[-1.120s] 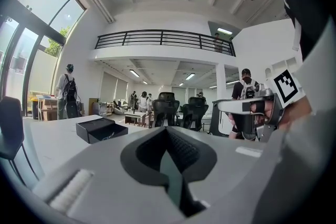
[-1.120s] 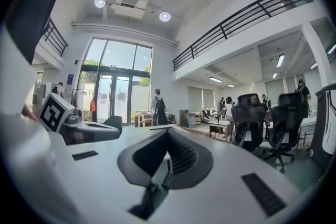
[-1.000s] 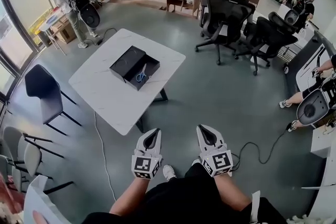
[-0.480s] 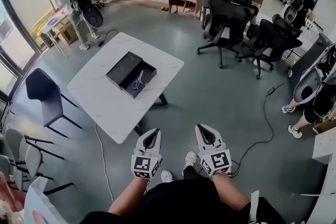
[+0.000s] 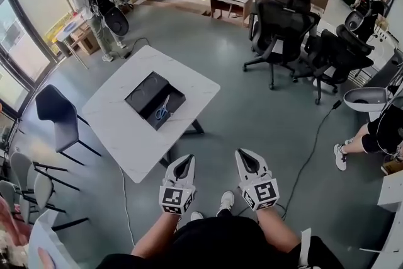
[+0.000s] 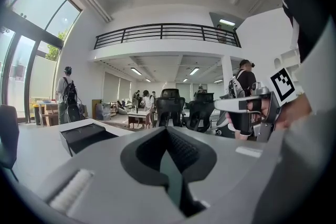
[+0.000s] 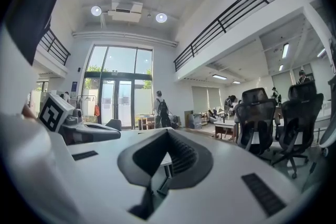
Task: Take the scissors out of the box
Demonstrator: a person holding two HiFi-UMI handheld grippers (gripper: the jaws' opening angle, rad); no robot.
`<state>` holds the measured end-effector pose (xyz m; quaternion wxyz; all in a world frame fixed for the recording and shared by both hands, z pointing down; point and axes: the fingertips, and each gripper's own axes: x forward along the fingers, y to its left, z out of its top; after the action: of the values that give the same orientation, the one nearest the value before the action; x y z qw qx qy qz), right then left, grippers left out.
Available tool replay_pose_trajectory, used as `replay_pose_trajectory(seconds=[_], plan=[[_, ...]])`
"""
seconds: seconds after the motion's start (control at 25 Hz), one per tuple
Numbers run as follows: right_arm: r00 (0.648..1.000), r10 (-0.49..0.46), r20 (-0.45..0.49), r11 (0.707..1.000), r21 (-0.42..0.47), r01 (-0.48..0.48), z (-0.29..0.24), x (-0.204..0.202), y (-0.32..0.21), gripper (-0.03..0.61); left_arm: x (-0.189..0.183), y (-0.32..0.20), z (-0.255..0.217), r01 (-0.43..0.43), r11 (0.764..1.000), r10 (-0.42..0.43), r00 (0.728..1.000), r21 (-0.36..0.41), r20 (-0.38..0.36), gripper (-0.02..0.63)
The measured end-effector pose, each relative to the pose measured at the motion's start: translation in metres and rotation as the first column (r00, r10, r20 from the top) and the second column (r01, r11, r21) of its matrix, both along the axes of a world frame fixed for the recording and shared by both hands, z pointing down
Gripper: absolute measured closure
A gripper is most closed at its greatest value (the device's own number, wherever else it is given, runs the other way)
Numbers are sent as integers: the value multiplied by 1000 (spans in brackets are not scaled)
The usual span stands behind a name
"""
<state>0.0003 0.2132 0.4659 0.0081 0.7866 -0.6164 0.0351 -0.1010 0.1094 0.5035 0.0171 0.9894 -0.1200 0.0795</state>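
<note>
The scissors [image 5: 162, 111], with blue handles, lie inside an open black box [image 5: 150, 92] on a white table [image 5: 126, 135], ahead and to the left in the head view. Both grippers are held side by side above the floor, well short of the table's near edge. My left gripper [image 5: 186, 160] is shut and holds nothing, and so is my right gripper [image 5: 242, 155]. In the left gripper view the shut jaws [image 6: 168, 131] point past the box [image 6: 84, 136], with the right gripper [image 6: 247, 108] alongside. The right gripper view shows its jaws [image 7: 167, 132] shut, with the left gripper [image 7: 79, 131] beside them.
A dark chair [image 5: 53, 111] stands left of the table, with more chairs [image 5: 22, 179] at the near left. Black office chairs [image 5: 277, 22] stand to the right. A cable [image 5: 312, 148] runs across the grey floor. A person with a backpack [image 5: 94, 9] stands beyond the table.
The table and box have drawn a little nearer and lower in the head view as the person walks toward them. Both grippers keep their place in the view and stay shut.
</note>
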Motion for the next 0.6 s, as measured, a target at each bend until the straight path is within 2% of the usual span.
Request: replay_pose_trajectory(seconds=[0.32,0.6], plan=[[997,-75,15,997,-4,75,7,30,-3,571,28,11,5,24,1000,-24,999,-11,31,604],[992,-125,27,992,2,125,10,33,-11,572,24,10,7,61,998,-60,997,-9,54,604]])
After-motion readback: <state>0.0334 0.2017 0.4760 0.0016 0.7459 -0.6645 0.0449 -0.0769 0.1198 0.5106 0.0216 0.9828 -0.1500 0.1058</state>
